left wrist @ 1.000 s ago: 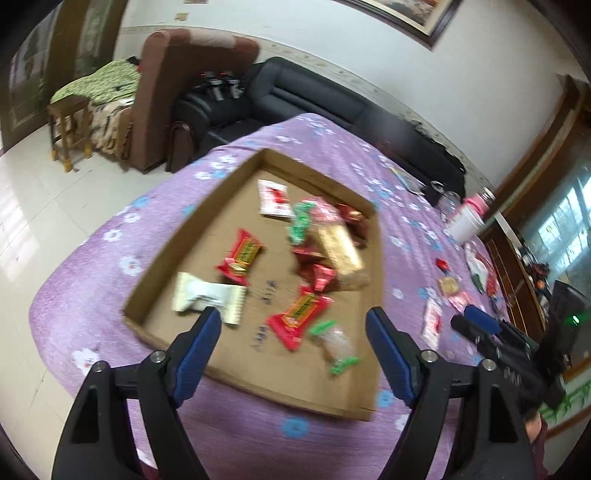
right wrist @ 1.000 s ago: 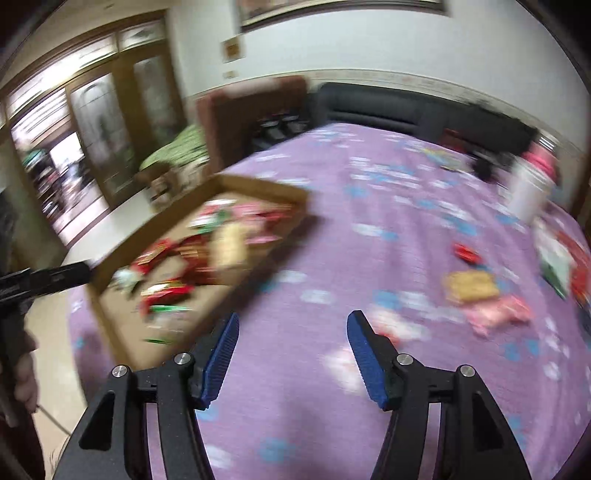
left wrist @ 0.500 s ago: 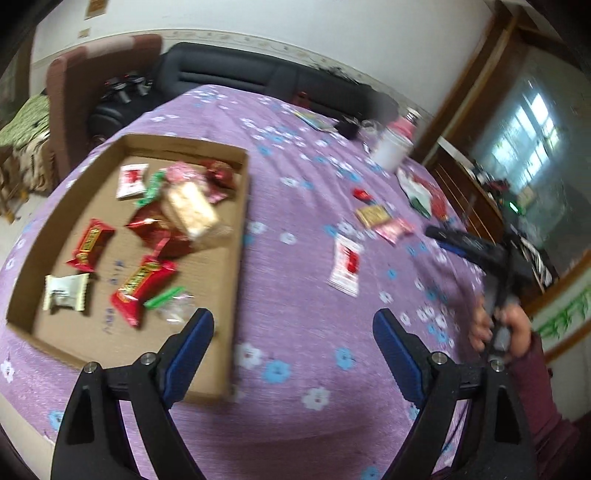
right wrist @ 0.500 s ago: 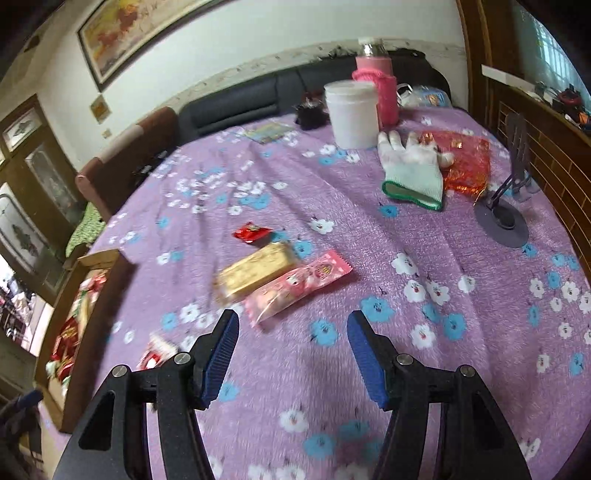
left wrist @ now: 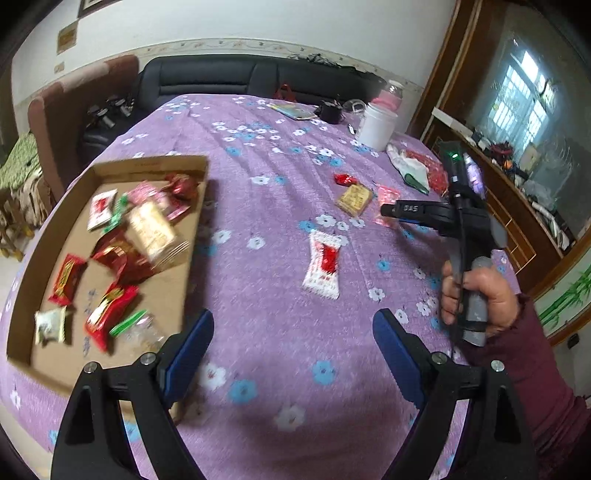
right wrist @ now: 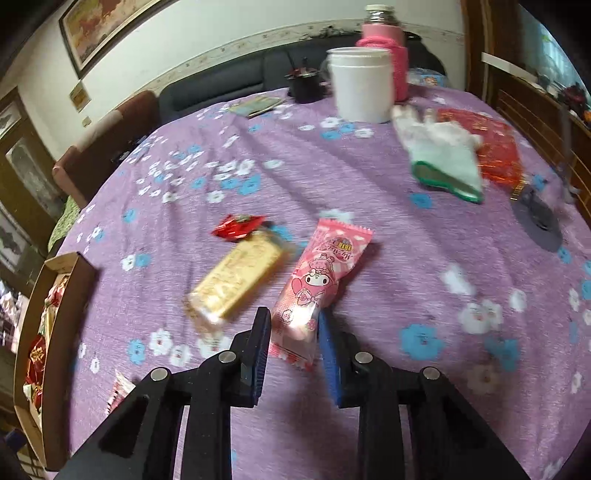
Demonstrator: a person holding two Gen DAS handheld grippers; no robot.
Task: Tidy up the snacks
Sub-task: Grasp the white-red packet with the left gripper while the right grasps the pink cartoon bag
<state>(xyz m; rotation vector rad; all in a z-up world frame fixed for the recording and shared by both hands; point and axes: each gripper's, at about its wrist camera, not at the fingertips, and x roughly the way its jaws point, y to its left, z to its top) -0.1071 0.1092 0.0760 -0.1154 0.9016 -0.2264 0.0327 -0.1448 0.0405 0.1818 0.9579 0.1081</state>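
A pink cartoon snack packet (right wrist: pixel 317 280) lies on the purple flowered cloth. My right gripper (right wrist: pixel 293 315) is at its near end, jaws closing, and the blue pads touch both of its sides. Beside it are a yellow packet (right wrist: pixel 240 277) and a small red candy (right wrist: pixel 238 226). In the left wrist view a white-and-red packet (left wrist: pixel 323 264) lies alone on the cloth. My left gripper (left wrist: pixel 291 339) hangs open above bare cloth between that packet and the cardboard box (left wrist: pixel 147 162), which holds several wrapped snacks. A person's hand (left wrist: pixel 476 291) holds the right gripper (left wrist: pixel 388 211).
At the table's far side stand a white jar (right wrist: pixel 364 85) and a pink bottle (right wrist: pixel 388 33). A white glove (right wrist: pixel 443 155), a red bag (right wrist: pixel 495 147) and a black stand (right wrist: pixel 539 218) lie to the right. A dark sofa (left wrist: pixel 240 77) is behind the table.
Both views swung from the box toward the loose snacks. The right gripper came down over the pink packet and its jaws narrowed onto it. The left gripper stayed open.
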